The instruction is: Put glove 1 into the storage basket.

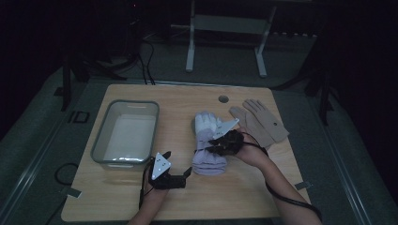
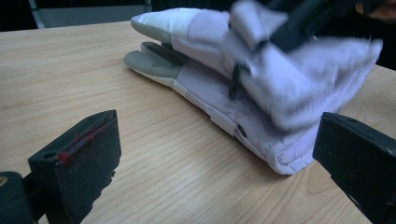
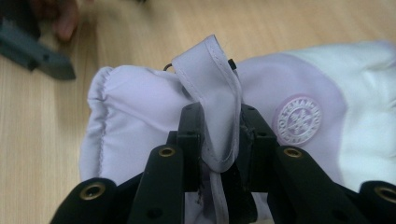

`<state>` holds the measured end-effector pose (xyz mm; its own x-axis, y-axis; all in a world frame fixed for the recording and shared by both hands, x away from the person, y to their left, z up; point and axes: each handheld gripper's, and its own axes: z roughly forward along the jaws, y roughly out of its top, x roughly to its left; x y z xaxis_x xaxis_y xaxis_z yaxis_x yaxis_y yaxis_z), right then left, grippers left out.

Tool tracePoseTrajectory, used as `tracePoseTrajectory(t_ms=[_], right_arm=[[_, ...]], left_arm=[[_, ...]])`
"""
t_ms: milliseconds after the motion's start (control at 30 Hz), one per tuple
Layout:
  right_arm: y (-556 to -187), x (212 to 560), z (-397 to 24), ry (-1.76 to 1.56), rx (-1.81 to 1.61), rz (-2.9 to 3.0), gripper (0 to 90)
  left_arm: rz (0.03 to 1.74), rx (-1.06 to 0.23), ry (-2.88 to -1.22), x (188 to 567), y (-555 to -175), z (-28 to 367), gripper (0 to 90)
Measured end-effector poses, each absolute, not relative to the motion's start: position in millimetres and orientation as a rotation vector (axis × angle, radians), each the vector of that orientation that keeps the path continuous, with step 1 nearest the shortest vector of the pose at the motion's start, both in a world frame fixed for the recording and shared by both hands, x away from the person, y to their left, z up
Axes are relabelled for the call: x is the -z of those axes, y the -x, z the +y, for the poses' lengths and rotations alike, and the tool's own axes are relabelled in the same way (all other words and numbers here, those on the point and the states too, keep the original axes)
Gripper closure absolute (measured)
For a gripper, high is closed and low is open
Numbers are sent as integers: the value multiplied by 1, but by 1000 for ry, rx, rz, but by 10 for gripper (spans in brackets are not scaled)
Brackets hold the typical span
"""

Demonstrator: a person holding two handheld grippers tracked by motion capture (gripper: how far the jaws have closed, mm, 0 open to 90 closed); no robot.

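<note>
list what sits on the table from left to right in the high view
grey bin → left gripper → padded lilac-and-white gloves → right gripper, shut on a strap of those gloves → tan gloves

The padded gloves (image 1: 209, 143) are pale lilac with white fingers, grey palms and a round white crest. To their right lies a plain tan glove (image 1: 259, 121); left, a grey tub (image 1: 126, 133) sits on the light woodgrain table (image 1: 244, 197).
</note>
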<state>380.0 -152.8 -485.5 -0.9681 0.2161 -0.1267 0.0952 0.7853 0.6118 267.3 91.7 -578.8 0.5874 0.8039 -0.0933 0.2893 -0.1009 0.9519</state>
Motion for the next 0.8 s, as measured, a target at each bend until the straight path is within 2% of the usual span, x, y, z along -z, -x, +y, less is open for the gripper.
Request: tracePoseTrajectory(t_ms=[333,400,533,667,800], right_arm=[[-380,515,-159,-318,-954,2853,690],[-381,514,-161,-337,-980,2854,650],[-377,504,-167,-386,-998,2828,515],[-372,495,-180,-451,-1051,2789,450],[-370,489,-198,-602,-1104,2723,430]], left_arm=[[923,-554,-1669,579,-268,92,13],[928,-551,-1663,579,-268,92,13],[928,-559,-1669,579,-268,92,13],[927,-568,-1693,578,-268,89,13],[935,-574,-1701,578,-269,88,13]])
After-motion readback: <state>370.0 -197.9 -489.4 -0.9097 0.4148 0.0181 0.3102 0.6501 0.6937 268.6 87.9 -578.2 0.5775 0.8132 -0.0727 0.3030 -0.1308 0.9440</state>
